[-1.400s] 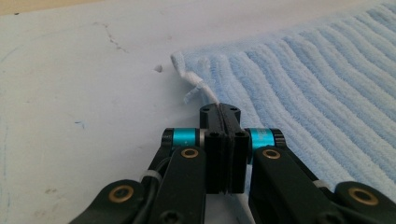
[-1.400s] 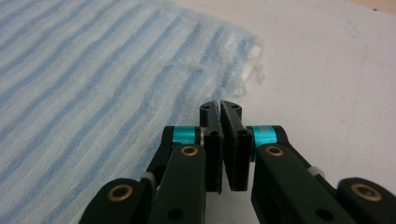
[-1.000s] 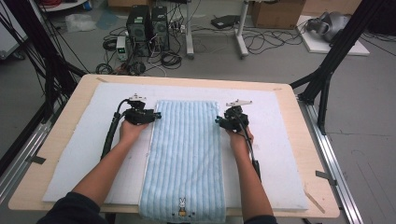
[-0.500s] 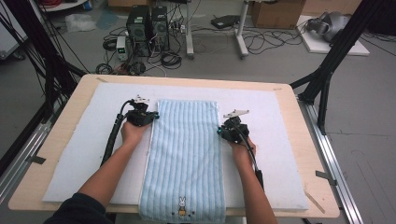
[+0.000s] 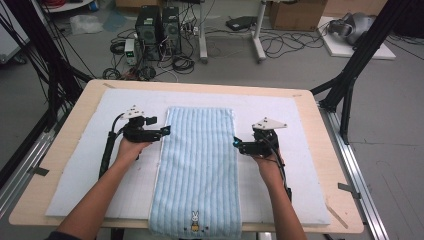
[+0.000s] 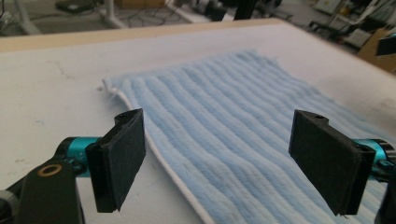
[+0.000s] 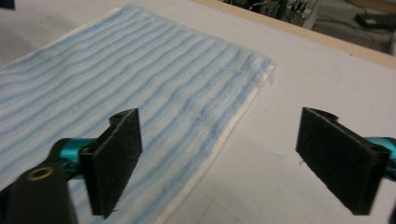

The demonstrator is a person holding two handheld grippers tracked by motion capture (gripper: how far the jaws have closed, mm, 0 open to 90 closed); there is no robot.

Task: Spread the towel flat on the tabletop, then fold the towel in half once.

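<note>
A light blue striped towel lies flat along the middle of a white mat, its near end with a small rabbit mark hanging over the table's front edge. My left gripper hovers at the towel's left edge, a little short of the far left corner. Its jaws have just been opening and now stand wide apart; nothing is pinched, and the towel's white hem lies below them. My right gripper sits at the right edge, its jaws also just opened above the towel and mat, holding nothing.
The mat covers most of a wooden table. Black frame legs stand at both far corners. On the floor behind are computer towers, tangled cables and boxes. Bare mat lies left and right of the towel.
Both grippers have drawn back toward the person from the towel's far corners, the right one farther. The towel's far end now lies flat on the mat.
</note>
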